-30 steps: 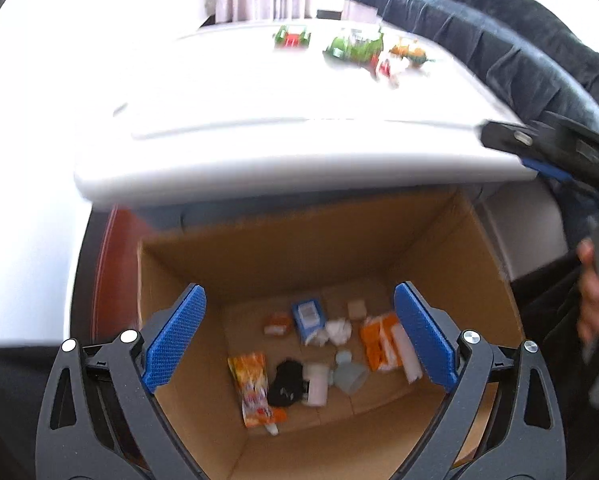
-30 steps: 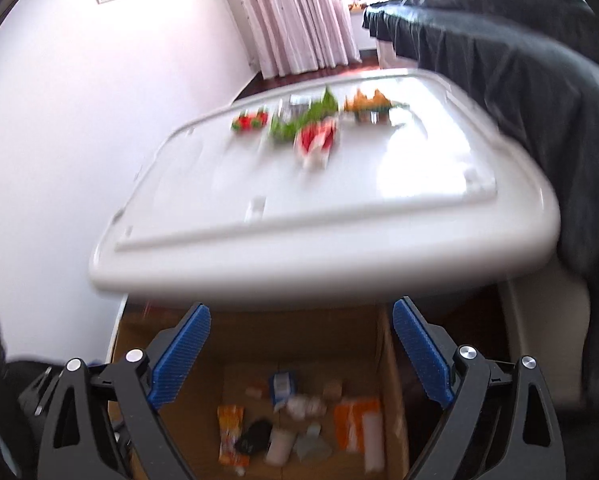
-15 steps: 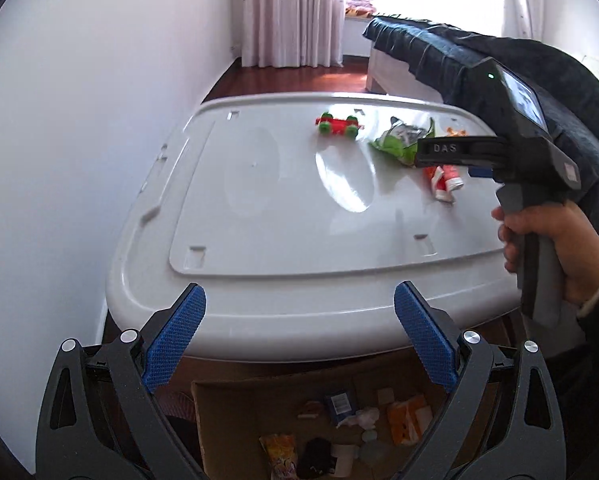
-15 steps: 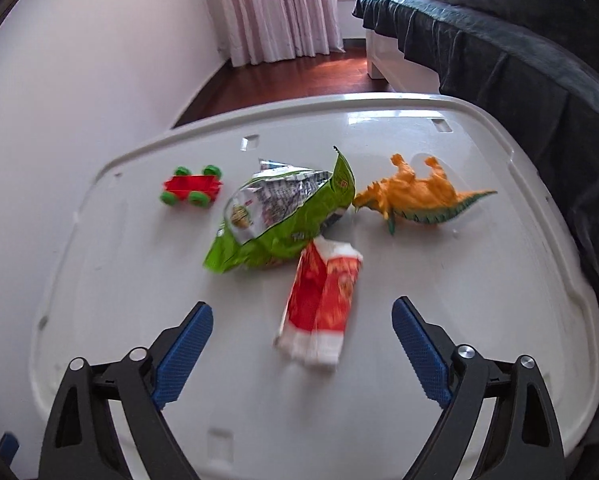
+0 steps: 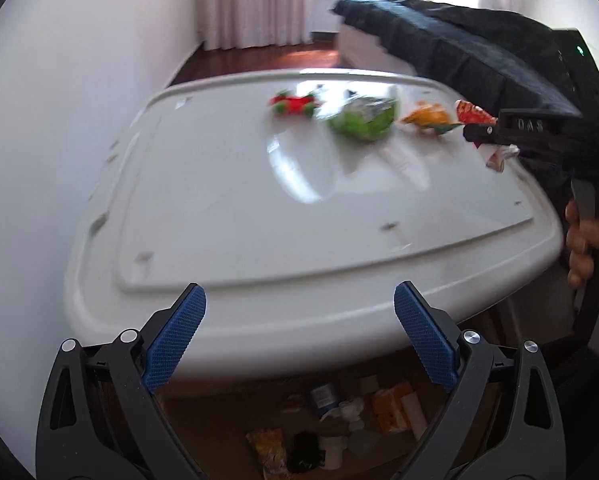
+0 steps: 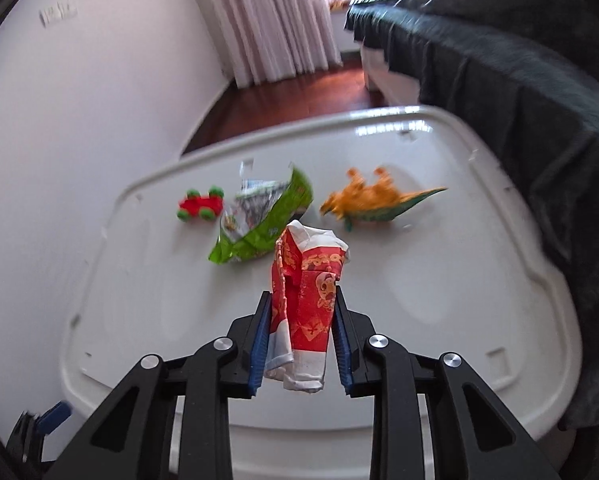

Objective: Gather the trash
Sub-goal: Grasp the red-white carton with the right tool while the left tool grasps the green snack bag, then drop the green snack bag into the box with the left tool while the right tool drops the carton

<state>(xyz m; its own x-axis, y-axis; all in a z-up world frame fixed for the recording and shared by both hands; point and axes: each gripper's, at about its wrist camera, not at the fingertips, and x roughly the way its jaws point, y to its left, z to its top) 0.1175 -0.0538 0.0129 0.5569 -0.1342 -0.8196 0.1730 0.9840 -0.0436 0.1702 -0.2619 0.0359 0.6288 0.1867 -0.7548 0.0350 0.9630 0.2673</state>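
My right gripper (image 6: 300, 312) is shut on a crumpled red and white paper wrapper (image 6: 307, 288) and holds it above the white lid-like tabletop (image 6: 419, 300). A green snack bag (image 6: 267, 216) lies beyond it. In the left wrist view the right gripper (image 5: 487, 136) shows at the right with the red wrapper (image 5: 473, 114), past the green bag (image 5: 361, 120). My left gripper (image 5: 299, 336) is open and empty at the table's near edge, above a cardboard box (image 5: 219, 428) holding several pieces of trash (image 5: 351, 412).
A red and green toy car (image 6: 199, 206) and an orange toy dinosaur (image 6: 371, 198) lie on the table near the bag. A dark-covered bed (image 6: 519, 92) runs along the right. A white wall (image 6: 79, 120) is at the left.
My right gripper closed on the red wrapper and lifted it off the table. My left gripper stayed open and shifted a little, the view tilting.
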